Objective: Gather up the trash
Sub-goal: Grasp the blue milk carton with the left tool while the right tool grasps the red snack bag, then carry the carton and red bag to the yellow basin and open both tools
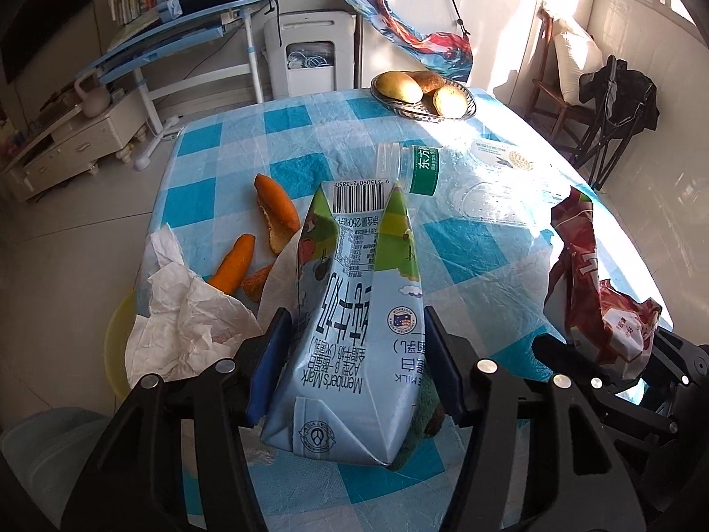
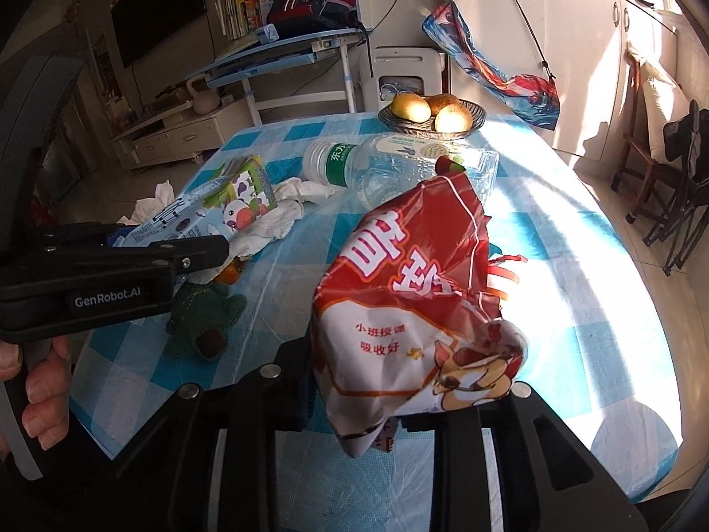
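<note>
Orange peels (image 1: 248,239) and crumpled tissue (image 1: 177,310) lie at ten o'clock of the milk carton (image 1: 354,310), clamped by the down-tilted left gripper (image 1: 354,323); the right gripper (image 2: 412,381) pinches the red bag (image 2: 412,292).

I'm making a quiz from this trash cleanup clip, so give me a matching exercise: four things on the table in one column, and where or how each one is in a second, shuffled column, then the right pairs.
Things:
1. milk carton
2. red snack bag
3. clear plastic bottle
4. potatoes

States:
A. lying on its side on the checked tablecloth
B. gripped in the right tool
C. piled in a dark bowl at the far edge
D. gripped in the left tool

Pairs: 1-D, 2-B, 3-A, 4-C
</note>
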A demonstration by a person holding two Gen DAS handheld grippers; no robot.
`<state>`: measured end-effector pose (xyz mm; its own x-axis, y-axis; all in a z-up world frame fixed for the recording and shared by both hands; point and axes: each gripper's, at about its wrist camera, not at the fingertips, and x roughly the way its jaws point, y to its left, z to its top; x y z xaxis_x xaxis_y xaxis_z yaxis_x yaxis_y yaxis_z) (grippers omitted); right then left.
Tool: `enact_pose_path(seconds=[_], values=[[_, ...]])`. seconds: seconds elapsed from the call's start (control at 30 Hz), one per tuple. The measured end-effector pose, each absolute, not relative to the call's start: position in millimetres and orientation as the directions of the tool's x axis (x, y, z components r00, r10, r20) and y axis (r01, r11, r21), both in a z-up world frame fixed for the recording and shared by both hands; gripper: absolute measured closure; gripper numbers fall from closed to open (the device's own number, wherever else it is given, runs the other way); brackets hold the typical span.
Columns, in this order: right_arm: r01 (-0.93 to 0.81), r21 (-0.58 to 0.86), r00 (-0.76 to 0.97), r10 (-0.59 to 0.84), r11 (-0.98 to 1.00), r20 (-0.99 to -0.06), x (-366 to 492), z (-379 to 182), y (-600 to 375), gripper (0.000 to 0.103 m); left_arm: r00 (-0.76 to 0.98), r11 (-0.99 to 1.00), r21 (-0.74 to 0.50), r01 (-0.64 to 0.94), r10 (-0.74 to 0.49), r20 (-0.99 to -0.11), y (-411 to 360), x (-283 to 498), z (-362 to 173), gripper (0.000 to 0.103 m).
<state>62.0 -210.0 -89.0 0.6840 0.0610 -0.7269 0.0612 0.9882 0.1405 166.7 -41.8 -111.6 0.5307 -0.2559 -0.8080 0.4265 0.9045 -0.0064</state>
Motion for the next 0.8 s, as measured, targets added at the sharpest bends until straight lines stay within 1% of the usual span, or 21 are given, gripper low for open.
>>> enact_pose_path(seconds=[0.27, 0.47, 0.8], values=[[0.020, 0.109, 0.731, 0.060, 0.994, -0.680, 57.9, -77.9, -196.3, 0.075, 0.637, 0.916, 0.006, 0.401, -0.274, -0.720, -21.9, 148.0, -73.4, 0.046], [-0.037, 0.074, 0.765, 0.076, 0.997, -0.639, 51.0, -70.5, -177.1, 0.075, 0.678, 0.930, 0.020, 0.366, -0.252, -0.691, 1.7, 137.1, -58.4, 0.046], [-0.159, -0.009, 0.793, 0.122, 0.987, -0.597, 39.8, -60.5, -131.3, 0.075, 0.732, 0.959, 0.034, 0.280, -0.191, -0.654, 58.3, 120.7, -42.2, 0.046]])
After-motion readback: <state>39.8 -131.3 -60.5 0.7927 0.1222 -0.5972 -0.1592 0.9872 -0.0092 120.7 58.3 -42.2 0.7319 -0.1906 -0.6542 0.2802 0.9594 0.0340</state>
